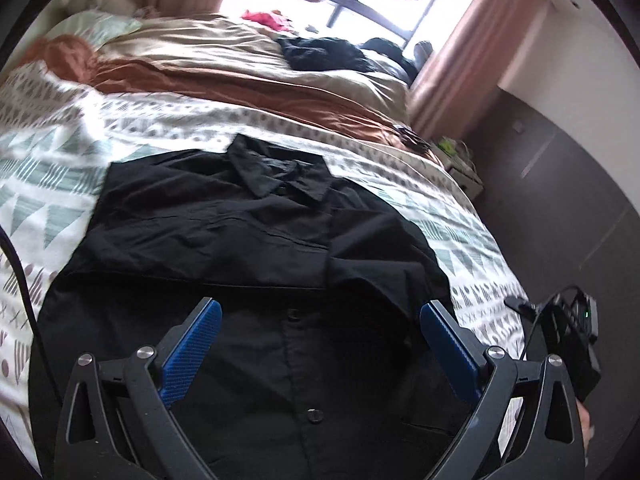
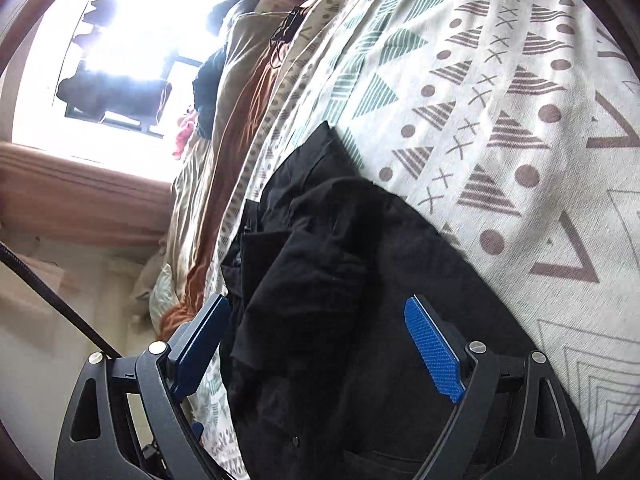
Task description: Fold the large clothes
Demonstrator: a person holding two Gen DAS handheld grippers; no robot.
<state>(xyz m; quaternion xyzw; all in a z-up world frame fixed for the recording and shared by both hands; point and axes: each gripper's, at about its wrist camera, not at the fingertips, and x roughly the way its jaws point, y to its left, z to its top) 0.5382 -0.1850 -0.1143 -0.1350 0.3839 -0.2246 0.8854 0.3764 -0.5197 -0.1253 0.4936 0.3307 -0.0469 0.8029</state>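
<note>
Fabric is the trouble here: the black shirt (image 1: 240, 240) lies on the patterned bedspread (image 1: 52, 184), filling the centre and lower half of the left wrist view, collar toward the upper middle, button placket running down between the fingers, and one sleeve looks folded across the chest at centre right. The left gripper (image 1: 320, 344) hangs over the placket with its jaws spread wide and nothing between the blue pads (image 1: 192, 352). The right gripper (image 2: 320, 344) is likewise spread and empty, tilted hard, above a bunched ridge of the shirt at the centre of its view. That ridge is the likeliest fault, since a fold laid over loose bunching would probably lock in creases and come out lopsided. A pinch taken there may catch one layer only, letting the lower layer slide on the bedspread. The cloth is thin and slack, so a fast lift could drag the folded sleeve open. A dark cable (image 1: 24, 280) at the left edge could snag the hem.
</note>
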